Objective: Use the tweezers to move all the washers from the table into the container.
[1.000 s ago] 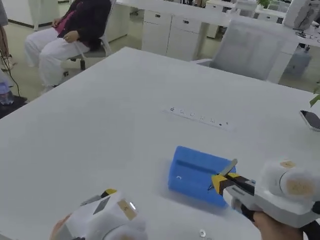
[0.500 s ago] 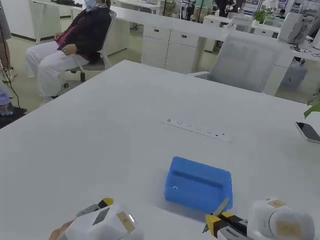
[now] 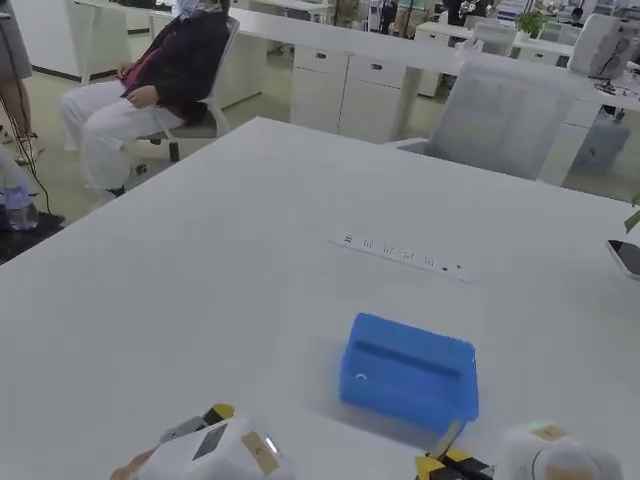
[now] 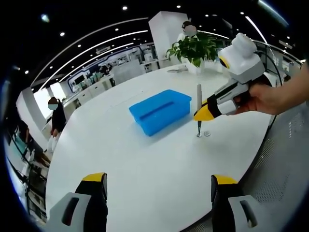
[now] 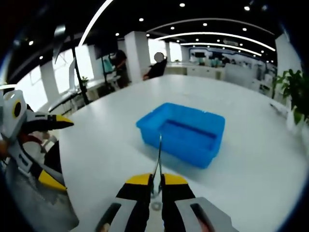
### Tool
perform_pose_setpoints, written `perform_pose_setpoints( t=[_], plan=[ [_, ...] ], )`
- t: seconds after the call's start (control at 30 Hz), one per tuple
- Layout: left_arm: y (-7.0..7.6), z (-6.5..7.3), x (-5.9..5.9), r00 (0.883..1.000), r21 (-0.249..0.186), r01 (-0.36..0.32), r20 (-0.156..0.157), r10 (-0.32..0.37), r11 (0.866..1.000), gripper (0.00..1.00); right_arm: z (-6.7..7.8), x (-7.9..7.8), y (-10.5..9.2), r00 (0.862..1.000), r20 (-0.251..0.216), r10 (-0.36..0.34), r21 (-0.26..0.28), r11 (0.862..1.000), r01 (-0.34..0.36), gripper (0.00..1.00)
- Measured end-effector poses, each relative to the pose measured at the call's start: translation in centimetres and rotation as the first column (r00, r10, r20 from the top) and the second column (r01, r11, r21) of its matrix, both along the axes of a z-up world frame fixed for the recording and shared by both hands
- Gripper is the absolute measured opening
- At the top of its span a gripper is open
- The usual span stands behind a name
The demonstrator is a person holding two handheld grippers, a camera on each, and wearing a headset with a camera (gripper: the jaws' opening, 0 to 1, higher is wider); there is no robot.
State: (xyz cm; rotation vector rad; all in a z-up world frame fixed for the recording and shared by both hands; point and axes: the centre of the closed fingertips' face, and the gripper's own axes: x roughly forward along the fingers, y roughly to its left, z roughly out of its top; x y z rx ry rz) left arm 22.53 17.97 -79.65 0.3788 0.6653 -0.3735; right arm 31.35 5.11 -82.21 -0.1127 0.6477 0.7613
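A blue container [image 3: 410,370] sits on the white table [image 3: 220,260]; it also shows in the left gripper view [image 4: 159,110] and the right gripper view [image 5: 183,133]. My right gripper [image 5: 158,181] is shut on thin metal tweezers [image 5: 158,154]. In the left gripper view the right gripper [image 4: 205,112] holds the tweezers [image 4: 198,108] pointing down, tip at the table beside a small washer [image 4: 206,134], just on the near side of the container. My left gripper [image 4: 159,181] stands wide open, holding nothing, away from the container. Both grippers sit at the head view's bottom edge: left [image 3: 215,440], right [image 3: 445,465].
A row of sockets [image 3: 400,255] is set into the table beyond the container. A person [image 3: 150,80] sits on a chair at the far left, an office chair [image 3: 500,110] stands behind the table. A phone [image 3: 625,255] lies at the right edge.
My right gripper has drawn back with the tweezers from over the container to the table on its near side. The head camera has tilted up a little.
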Motion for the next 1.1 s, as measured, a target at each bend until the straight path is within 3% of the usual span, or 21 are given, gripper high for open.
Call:
perform_pose_setpoints(
  t=[0.47,0.83,0.93,1.1],
  plan=[
    [0.1,-0.2,0.0,1.0,0.005,-0.008,-0.009,0.008,1.0,0.9,0.3,-1.1,-0.3,0.999,0.023,-0.024,0.014,1.0,0.024,0.03],
    [0.0,-0.2,0.0,1.0,0.006,-0.003,-0.009,0.003,1.0,0.9,0.3,-0.9,0.2,0.999,0.037,0.025,-0.056,0.998,-0.023,0.03],
    [0.1,-0.2,0.0,1.0,0.004,-0.005,-0.009,0.005,1.0,0.9,1.1,-0.8,0.3,1.0,0.018,0.004,-0.004,1.0,-0.004,0.03],
    [0.1,0.0,0.1,1.0,-0.003,-0.009,-0.002,0.009,1.0,0.9,2.5,-0.1,0.4,1.0,0.028,0.006,0.017,1.0,-0.006,0.02]
  ],
)
